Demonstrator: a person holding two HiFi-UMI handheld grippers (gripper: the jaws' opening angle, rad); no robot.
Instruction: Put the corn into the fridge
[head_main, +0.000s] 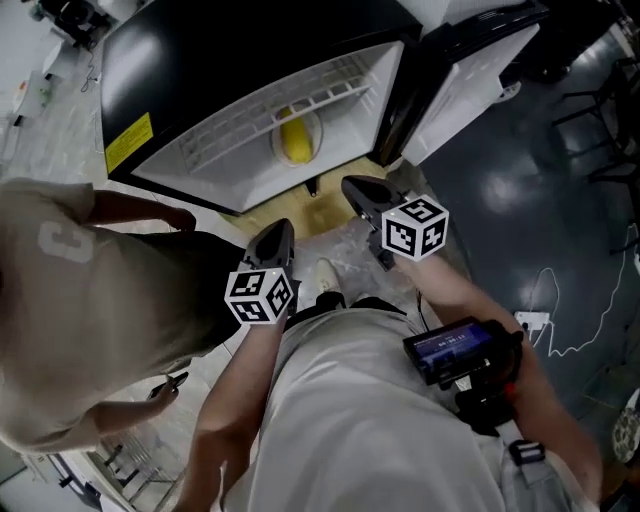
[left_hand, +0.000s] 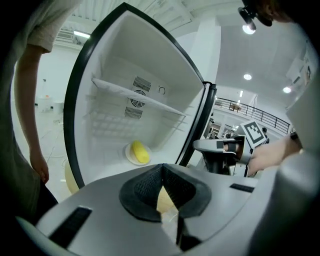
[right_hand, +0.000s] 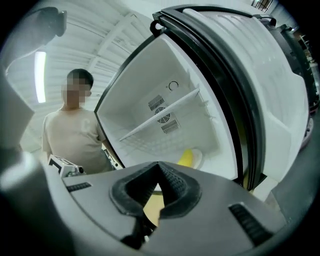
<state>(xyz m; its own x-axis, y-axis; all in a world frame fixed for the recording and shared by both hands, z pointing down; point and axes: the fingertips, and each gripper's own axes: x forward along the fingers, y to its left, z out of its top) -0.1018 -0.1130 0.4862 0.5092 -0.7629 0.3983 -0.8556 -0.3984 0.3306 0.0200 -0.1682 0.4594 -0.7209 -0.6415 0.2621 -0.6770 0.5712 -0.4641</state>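
The yellow corn (head_main: 296, 141) (left_hand: 140, 151) (right_hand: 186, 157) lies on a small white plate (left_hand: 127, 154) (right_hand: 198, 159) on the floor of the open white fridge (head_main: 200, 150). Both grippers are held in front of the fridge opening, apart from the corn. My left gripper (head_main: 272, 238) (left_hand: 162, 168) is shut with nothing between its pads. My right gripper (head_main: 358, 190) (right_hand: 159, 165) is also shut and empty. In the left gripper view the right gripper (left_hand: 216, 146) shows at the right, level with the fridge's front edge.
The fridge door (head_main: 470, 80) (right_hand: 280, 100) stands open at the right. A glass shelf (left_hand: 135, 97) (right_hand: 160, 117) crosses the fridge interior above the corn. A person in a beige shirt (head_main: 70, 300) (right_hand: 75, 132) stands close at the left. Cables (head_main: 575, 320) lie on the dark floor.
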